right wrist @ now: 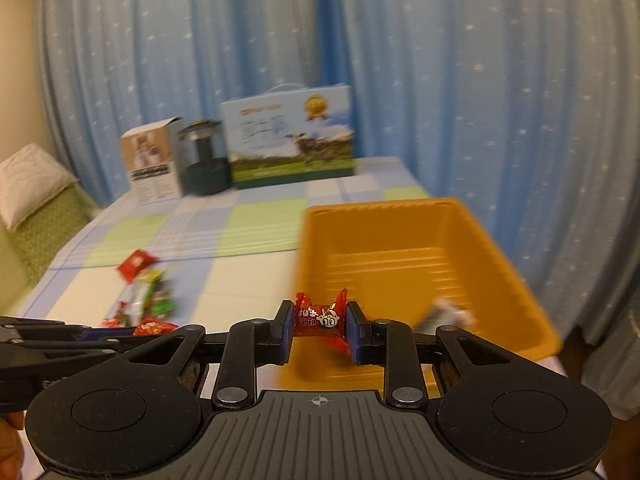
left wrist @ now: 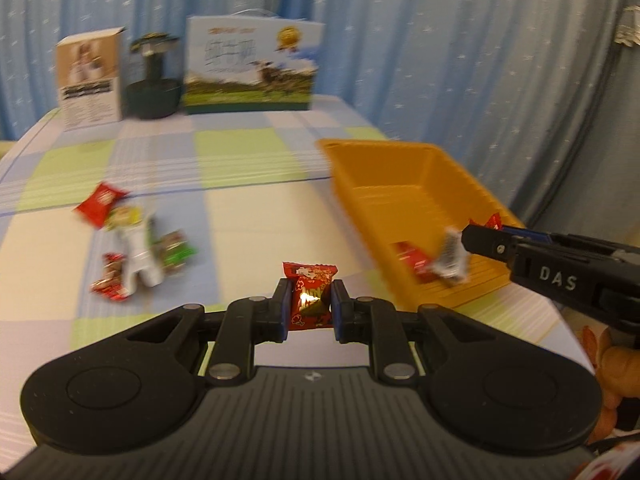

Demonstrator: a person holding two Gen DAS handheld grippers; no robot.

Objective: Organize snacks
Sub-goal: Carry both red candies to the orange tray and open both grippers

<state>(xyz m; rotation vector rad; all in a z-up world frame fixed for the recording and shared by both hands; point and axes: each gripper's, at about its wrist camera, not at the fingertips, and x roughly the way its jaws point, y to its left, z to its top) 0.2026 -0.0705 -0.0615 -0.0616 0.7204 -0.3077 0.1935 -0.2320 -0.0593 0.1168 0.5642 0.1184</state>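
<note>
A home, probably a bedroom or living room: blue star-dotted curtains point(right wrist: 460, 80) hang just behind a table point(left wrist: 248, 216) under a pastel checked cloth, and left of the table sits what looks, through blur, like a cushioned seat point(right wrist: 28, 188).

Warm indoor light; motion blur throughout, fisheye bending and dark corners.

Blue star-speckled curtains point(right wrist: 440, 80); checked tablecloth point(left wrist: 224, 148); cushioned green seat point(right wrist: 32, 216)

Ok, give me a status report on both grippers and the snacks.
Left gripper shut on red snack packet. Right gripper shut on red candy. Orange bin ahead, nothing in the way.
</note>
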